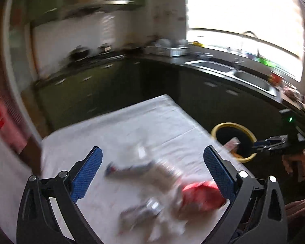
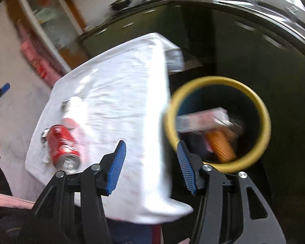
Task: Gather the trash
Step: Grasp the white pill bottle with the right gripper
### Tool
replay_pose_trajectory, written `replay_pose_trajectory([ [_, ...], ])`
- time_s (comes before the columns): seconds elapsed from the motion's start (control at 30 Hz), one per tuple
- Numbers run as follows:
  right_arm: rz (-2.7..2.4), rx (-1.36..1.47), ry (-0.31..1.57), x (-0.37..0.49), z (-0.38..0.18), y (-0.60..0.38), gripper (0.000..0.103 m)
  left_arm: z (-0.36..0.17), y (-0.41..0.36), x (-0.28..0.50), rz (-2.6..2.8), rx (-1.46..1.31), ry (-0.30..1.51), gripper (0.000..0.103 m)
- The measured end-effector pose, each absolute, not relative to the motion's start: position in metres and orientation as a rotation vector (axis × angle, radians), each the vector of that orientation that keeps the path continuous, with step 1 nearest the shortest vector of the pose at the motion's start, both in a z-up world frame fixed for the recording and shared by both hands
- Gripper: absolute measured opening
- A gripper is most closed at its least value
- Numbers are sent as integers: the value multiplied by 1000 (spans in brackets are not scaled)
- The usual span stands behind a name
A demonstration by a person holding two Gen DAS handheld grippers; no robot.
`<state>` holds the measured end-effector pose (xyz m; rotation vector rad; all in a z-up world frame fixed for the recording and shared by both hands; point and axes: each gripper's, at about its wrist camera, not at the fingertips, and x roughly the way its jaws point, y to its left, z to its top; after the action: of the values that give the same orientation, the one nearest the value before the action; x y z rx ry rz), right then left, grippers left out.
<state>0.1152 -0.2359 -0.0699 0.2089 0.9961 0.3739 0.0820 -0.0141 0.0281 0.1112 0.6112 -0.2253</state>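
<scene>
A crushed red can (image 2: pixel 62 145) lies on the white-clothed table (image 2: pixel 120 85) next to pale wrappers (image 2: pixel 74 109). In the left wrist view the can (image 1: pixel 201 195) and blurred wrappers (image 1: pixel 144 170) lie between and below my left gripper (image 1: pixel 152 162), which is open and empty above them. A yellow-rimmed dark bin (image 2: pixel 260 105) stands on the floor beside the table and holds a pink-white carton (image 2: pixel 201 120) and an orange item (image 2: pixel 221 144). My right gripper (image 2: pixel 150 160) is open and empty over the table edge, beside the bin. It also shows in the left wrist view (image 1: pixel 260 145) over the bin (image 1: pixel 219 128).
Dark green kitchen cabinets (image 1: pixel 87 89) and a counter with a steel sink (image 1: pixel 240 75) stand beyond the table under a bright window. A person's hand (image 1: pixel 296 160) holds the right gripper. A red and pink object (image 1: pixel 2 113) stands at the left.
</scene>
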Motion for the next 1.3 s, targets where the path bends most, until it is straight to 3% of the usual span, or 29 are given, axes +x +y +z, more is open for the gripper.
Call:
replay_pose_trajectory([
  [0.33,605,4,1136,180,-45,-87,50,-30,61,31,26,79,616,98],
  [0.57,605,-96,1267,211,-69,-18,50,-53,74,35,28,42,629,98],
  [1.3,475,-172,1408,241,-125,26,50,-69,94,20,-4,3,643,98],
])
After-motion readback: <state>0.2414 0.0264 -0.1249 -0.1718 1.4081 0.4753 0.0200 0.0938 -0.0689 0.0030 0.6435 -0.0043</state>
